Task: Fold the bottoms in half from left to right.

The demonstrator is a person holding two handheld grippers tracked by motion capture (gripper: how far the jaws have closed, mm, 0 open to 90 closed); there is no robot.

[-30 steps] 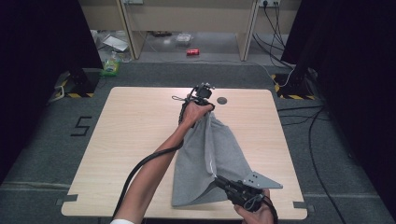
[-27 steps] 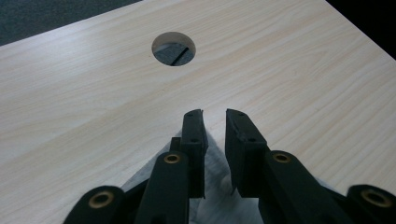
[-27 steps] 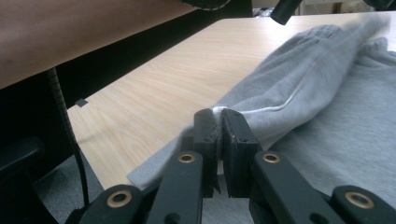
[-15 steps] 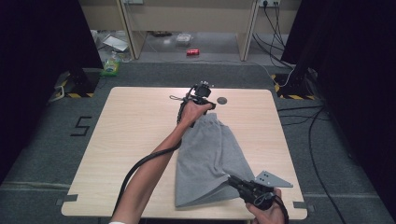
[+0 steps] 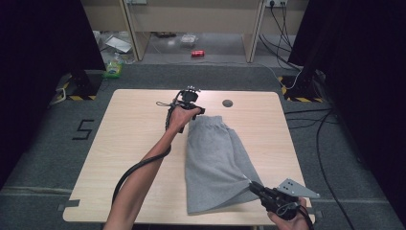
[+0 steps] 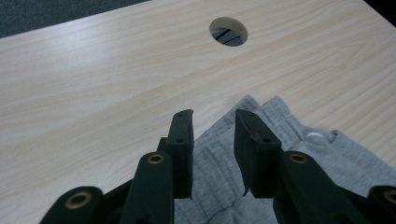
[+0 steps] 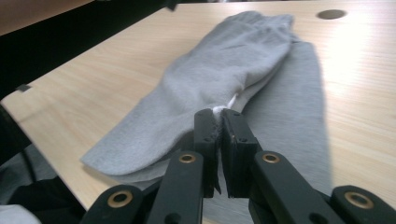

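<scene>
Grey shorts (image 5: 215, 163) lie lengthwise away from the person: left tongs (image 6: 213, 128) just opened, empty over waistband; right tongs (image 7: 218, 122) pinch near hem.

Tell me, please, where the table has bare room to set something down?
The table is bare left of the grey shorts, up to its left edge, and in a narrower strip right of them. The middle is crowded by shorts and both grippers.

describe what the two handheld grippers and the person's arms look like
Both are black two-jaw tools. The left gripper has flat rectangular pads on black arms with brass-coloured rivets; a black cable trails back along the bare forearm. The right gripper has the same build and carries a grey three-cornered plate on top. No sleeve shows on either forearm.
</scene>
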